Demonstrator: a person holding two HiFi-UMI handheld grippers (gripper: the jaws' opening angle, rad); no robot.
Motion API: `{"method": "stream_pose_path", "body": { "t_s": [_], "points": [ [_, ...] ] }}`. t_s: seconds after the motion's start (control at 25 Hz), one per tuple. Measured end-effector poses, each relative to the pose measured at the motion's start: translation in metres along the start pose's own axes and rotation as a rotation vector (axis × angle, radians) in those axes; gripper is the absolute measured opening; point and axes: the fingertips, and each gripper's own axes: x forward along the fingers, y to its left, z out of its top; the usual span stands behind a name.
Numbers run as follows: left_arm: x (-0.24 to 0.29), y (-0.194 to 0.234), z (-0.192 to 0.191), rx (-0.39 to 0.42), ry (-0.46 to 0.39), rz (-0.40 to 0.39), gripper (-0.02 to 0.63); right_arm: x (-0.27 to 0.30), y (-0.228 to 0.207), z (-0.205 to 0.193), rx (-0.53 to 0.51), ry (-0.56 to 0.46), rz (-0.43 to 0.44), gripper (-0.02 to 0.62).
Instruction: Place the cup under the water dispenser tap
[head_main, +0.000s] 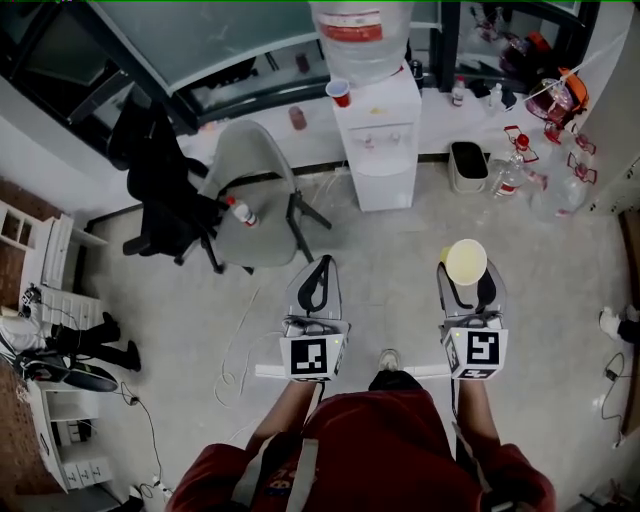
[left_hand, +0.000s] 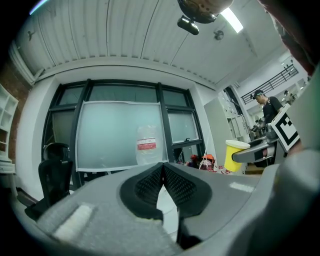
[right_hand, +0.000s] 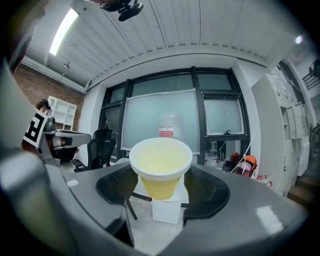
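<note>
Our right tongs grip the yellow cup upright between wide-set jaws, well short of the water dispenser at the floor's far edge. Our left tongs are closed on nothing. Bare floor lies open between us and it, a grey chair to its left.
</note>
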Motion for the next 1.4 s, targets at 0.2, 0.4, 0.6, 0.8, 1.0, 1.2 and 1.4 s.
{"method": "stream_pose_path", "body": {
  "t_s": [0.2, 0.4, 0.6, 0.8, 1.0, 1.2, 1.4],
  "points": [
    [0.039, -0.004, -0.002, -0.014, 0.009, -0.013, 0.006, 0.029, -0.024, -0.003, 0.008, 0.005, -0.017, 0.284],
    [0.072, -0.005, -0.003, -0.009, 0.010, -0.041, 0.006, 0.051, -0.039, 0.001, 0.007, 0.006, -0.037, 0.284],
    [0.108, 0.003, -0.011, -0.027, -0.002, -0.100, 0.006, 0.071, -0.041, -0.001, -0.008, 0.051, -0.082, 0.284],
    [0.147, 0.027, -0.018, -0.035, -0.032, -0.163, 0.006, 0.107, -0.033, 0.002, -0.012, 0.066, -0.138, 0.284],
    [0.186, 0.061, -0.028, -0.038, -0.028, -0.219, 0.006, 0.156, -0.017, 0.013, -0.027, 0.038, -0.176, 0.284],
    [0.219, 0.097, -0.041, -0.030, -0.036, -0.260, 0.006, 0.200, 0.004, 0.010, -0.029, 0.067, -0.201, 0.284],
    [0.245, 0.125, -0.061, -0.034, -0.023, -0.300, 0.006, 0.238, 0.023, -0.004, -0.038, 0.107, -0.213, 0.284]
  ]
}}
